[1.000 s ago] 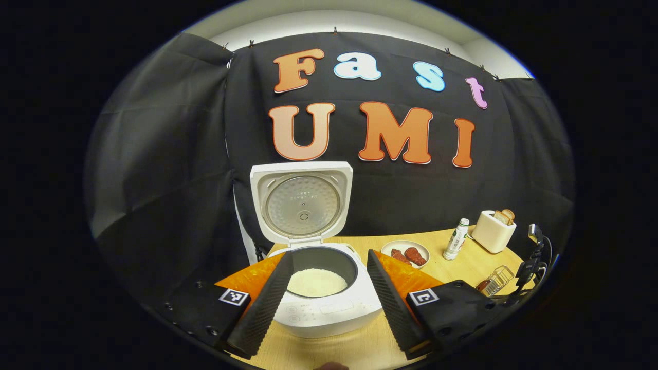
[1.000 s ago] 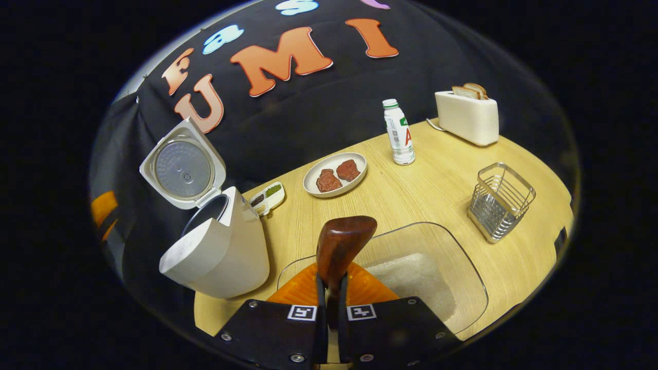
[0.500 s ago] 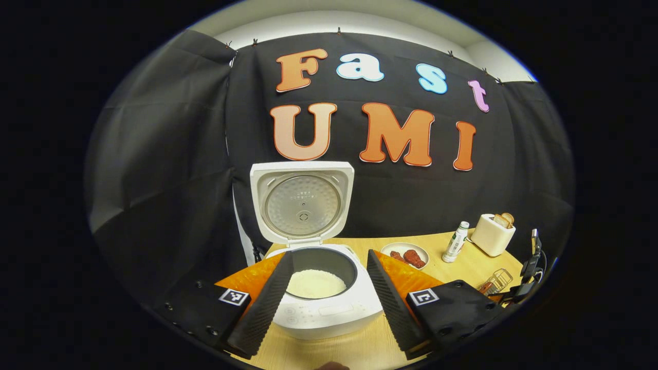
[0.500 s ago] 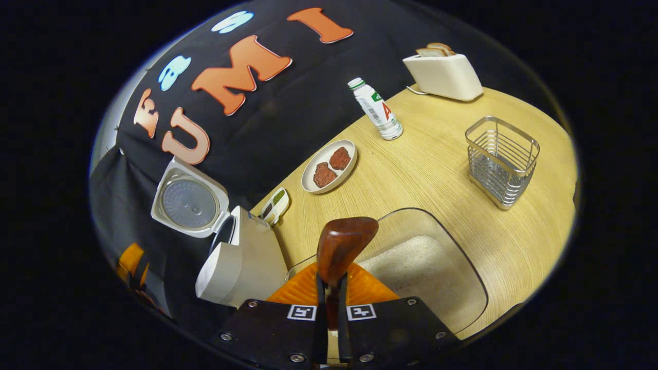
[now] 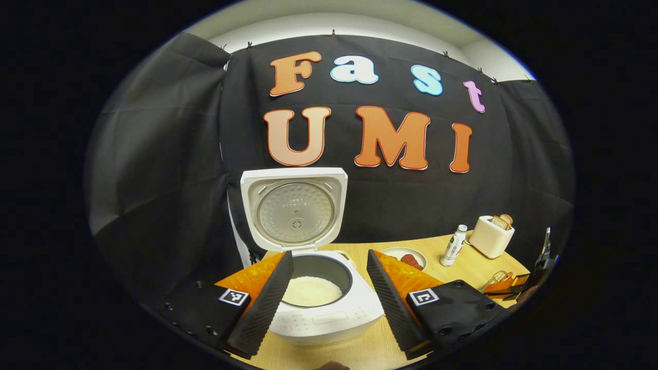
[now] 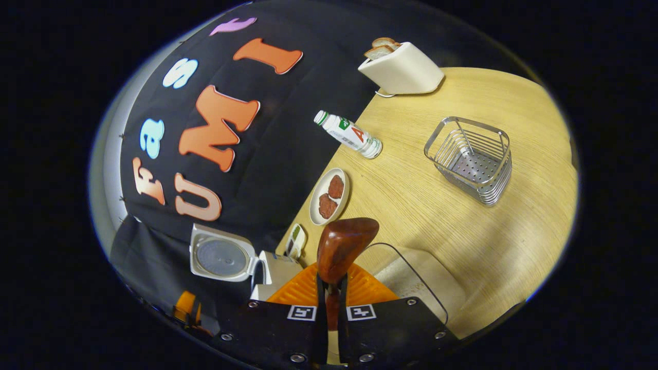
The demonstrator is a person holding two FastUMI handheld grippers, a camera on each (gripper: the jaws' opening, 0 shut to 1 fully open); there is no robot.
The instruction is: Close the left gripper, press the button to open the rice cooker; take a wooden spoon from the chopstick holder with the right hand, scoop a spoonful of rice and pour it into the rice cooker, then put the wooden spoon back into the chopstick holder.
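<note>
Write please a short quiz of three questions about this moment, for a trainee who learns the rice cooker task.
1. True or false: the lid of the rice cooker stands open.
2. What does the right gripper hold between its fingers? A) the bottle B) the wooden spoon C) the plate
3. Fill in: the wire chopstick holder on the table has ____ inside it.

Key
1. True; the lid is raised and white rice shows in the pot, seen between the spread fingers of the left gripper.
2. B; the wooden spoon is clamped by its handle, bowl forward.
3. Nothing; the holder is empty, so the spoon is not yet put back.
</note>
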